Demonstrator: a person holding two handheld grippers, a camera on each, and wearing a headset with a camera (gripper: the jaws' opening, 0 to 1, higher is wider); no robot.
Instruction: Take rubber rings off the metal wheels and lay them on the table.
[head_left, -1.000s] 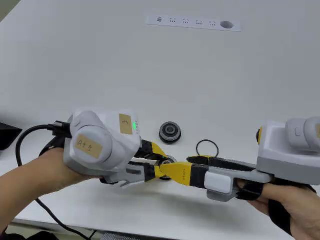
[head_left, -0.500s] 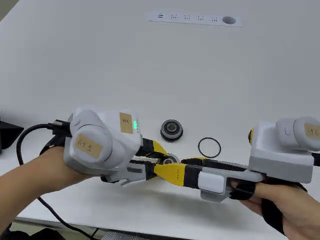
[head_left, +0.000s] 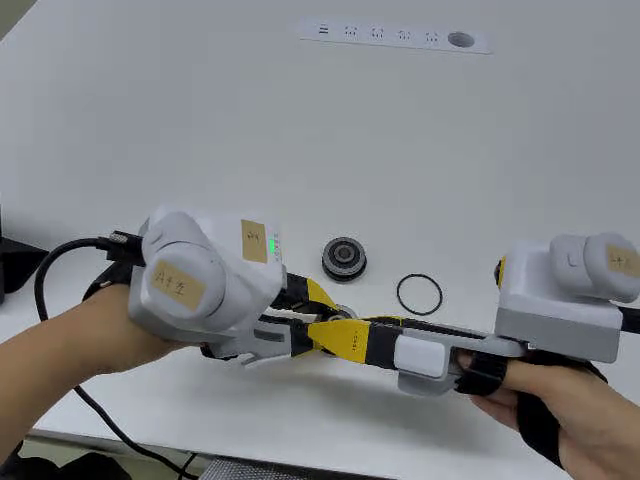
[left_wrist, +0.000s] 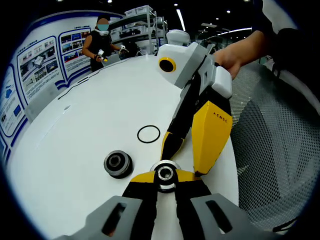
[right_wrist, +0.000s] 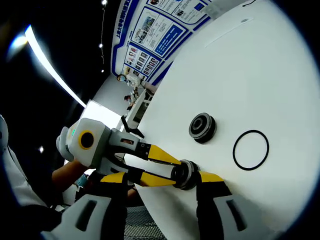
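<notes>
White and bare but for a power strip (head_left: 395, 35) at its far edge, the surface (head_left: 180, 130) carries a job that looks roughly half done. One rubber ring (head_left: 419, 295) lies flat and loose toward the front, off its wheel and set down as asked. Just to its left a second wheel (head_left: 344, 258) rests on the surface, and its dark rim suggests its ring is yet to come off. Nearer the person, the left claw (left_wrist: 165, 176) is closed on a metal wheel (right_wrist: 186, 174), which sits clamped between its yellow tips. The right claw (right_wrist: 165, 179) meets it from the opposite side with its jaws spread apart. One yellow tip is against the wheel's rim and the other is well clear, so it has hold of nothing. Whether the held wheel wears a ring is too small to tell, though the right claw looks placed to work at its edge. By this reckoning one ring is down, while the held wheel and the one waiting behind it remain.
</notes>
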